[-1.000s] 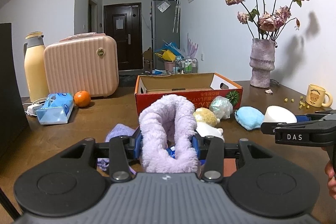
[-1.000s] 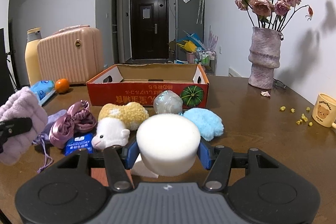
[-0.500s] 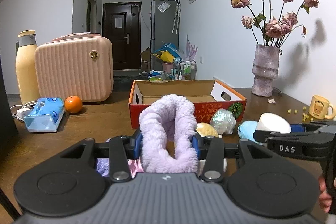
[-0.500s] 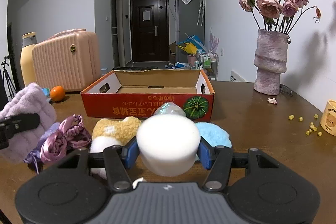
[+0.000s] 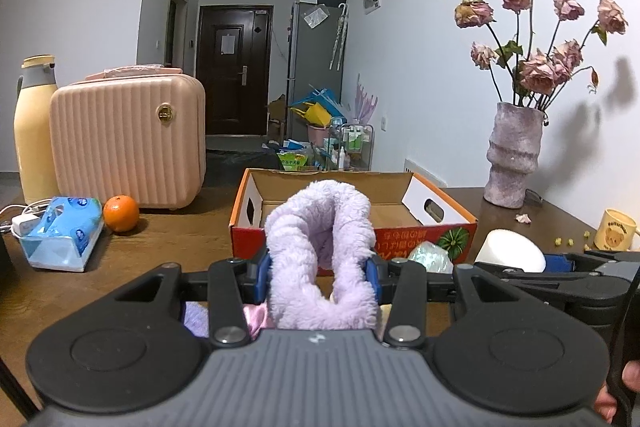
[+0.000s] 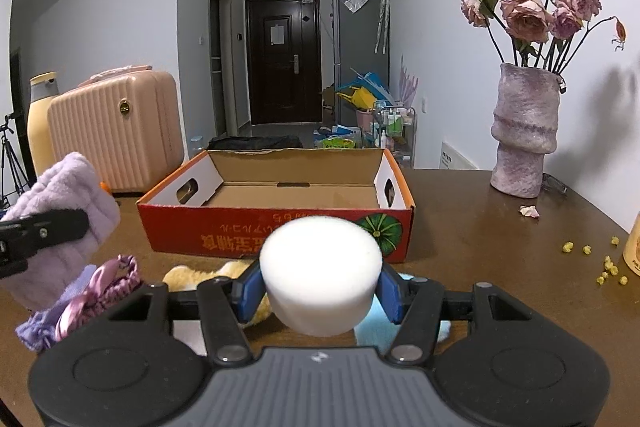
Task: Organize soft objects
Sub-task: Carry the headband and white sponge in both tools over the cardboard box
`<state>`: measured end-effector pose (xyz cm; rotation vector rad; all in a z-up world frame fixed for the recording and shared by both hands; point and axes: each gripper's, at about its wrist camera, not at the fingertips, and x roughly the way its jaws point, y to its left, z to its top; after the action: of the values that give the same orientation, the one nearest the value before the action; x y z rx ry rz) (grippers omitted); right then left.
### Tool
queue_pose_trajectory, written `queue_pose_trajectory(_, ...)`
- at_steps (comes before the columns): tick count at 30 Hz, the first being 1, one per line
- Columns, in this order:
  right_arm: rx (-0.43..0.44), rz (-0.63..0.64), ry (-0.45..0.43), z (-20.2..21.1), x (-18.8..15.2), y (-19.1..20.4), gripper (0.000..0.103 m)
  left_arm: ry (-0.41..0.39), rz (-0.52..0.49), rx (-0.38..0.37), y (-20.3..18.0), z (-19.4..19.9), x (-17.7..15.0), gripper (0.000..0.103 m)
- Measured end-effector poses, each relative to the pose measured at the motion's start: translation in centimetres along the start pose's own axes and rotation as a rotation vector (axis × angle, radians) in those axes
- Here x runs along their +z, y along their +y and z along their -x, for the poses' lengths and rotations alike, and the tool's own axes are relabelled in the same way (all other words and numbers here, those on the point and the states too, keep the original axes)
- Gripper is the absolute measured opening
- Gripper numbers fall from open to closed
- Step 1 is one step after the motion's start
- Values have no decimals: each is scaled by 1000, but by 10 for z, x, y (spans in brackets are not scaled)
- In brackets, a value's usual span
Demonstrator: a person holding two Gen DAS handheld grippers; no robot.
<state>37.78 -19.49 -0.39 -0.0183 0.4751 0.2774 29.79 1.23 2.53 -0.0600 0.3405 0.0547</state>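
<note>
My left gripper (image 5: 318,277) clamps the headband (image 5: 320,251), right gripper (image 6: 320,293) the sponge (image 6: 320,273); either could snag the box (image 6: 276,205) rim, centre frame.

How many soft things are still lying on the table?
4 in view: purple pouch, pink scrunchie, yellow plush and blue puff, all before the box. The grippers may hide others.

Box (image 6: 276,227) at mid-counter (image 6: 472,227), open side up. Suitcase (image 5: 128,139) behind it to the left, with flask (image 5: 34,131) beyond, orange (image 5: 121,213) and tissue pack (image 5: 60,233) in front. Vase (image 6: 524,131) back right. Scrunchie (image 6: 100,287) and plush toys (image 6: 224,279) before the box.
</note>
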Motion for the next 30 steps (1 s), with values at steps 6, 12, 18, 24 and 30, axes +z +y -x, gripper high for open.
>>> queue_pose_trajectory(6, -6, 6, -10, -18, 9, 0, 57, -5, 20, 2, 1, -21, 9, 44)
queue_pose_trajectory(12, -14, -3, -33, -39, 17, -1, 57, -3, 58, 6, 5, -45, 18, 44)
queue_pose_trajectory(18, -17, -41, -50, -67, 28, -10, 57, 5, 76, 13, 12, -71, 29, 44)
queue_pose_trajectory(24, -9, -68, -62, -92, 45, -21, 57, 7, 81, 27, 17, -96, 42, 44)
queue_pose_trajectory(30, 6, -62, -59, -114, 62, -27, 57, 30, 71, 38, 16, -123, 52, 44)
